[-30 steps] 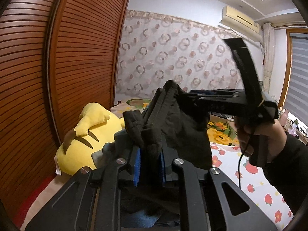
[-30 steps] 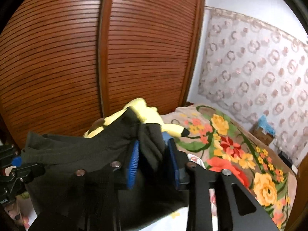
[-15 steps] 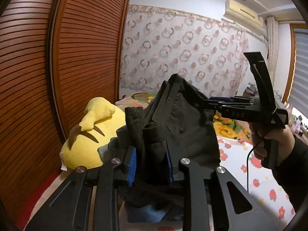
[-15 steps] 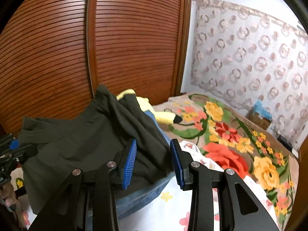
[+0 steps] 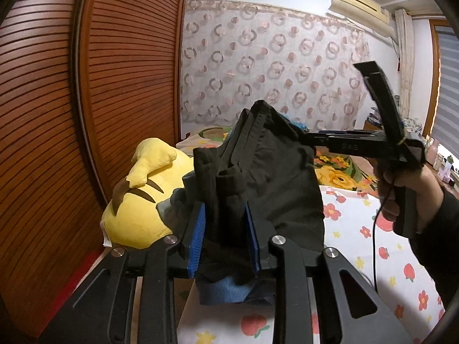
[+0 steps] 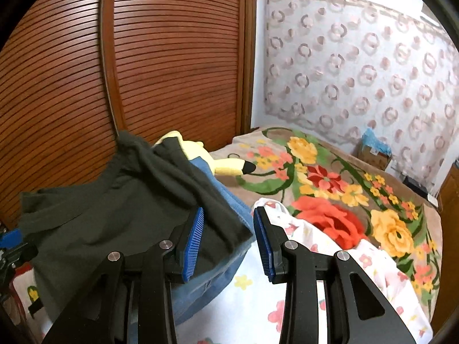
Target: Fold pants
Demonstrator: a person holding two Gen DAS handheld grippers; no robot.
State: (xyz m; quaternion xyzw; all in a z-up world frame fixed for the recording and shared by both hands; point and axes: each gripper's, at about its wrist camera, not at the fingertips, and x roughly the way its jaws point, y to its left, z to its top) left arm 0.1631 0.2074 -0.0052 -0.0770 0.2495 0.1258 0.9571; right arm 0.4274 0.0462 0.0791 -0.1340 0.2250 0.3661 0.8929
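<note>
The dark pants hang bunched at frame centre between the left gripper fingers, which are easing apart. The right gripper fingers stand spread and empty, the cloth edge lying lower left.

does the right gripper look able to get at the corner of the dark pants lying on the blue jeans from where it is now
Probably yes. The right gripper stands open with a corner of the dark pants already lying between its blue pads, on top of the blue jeans. Nothing blocks it; closing might catch the jeans too.
</note>
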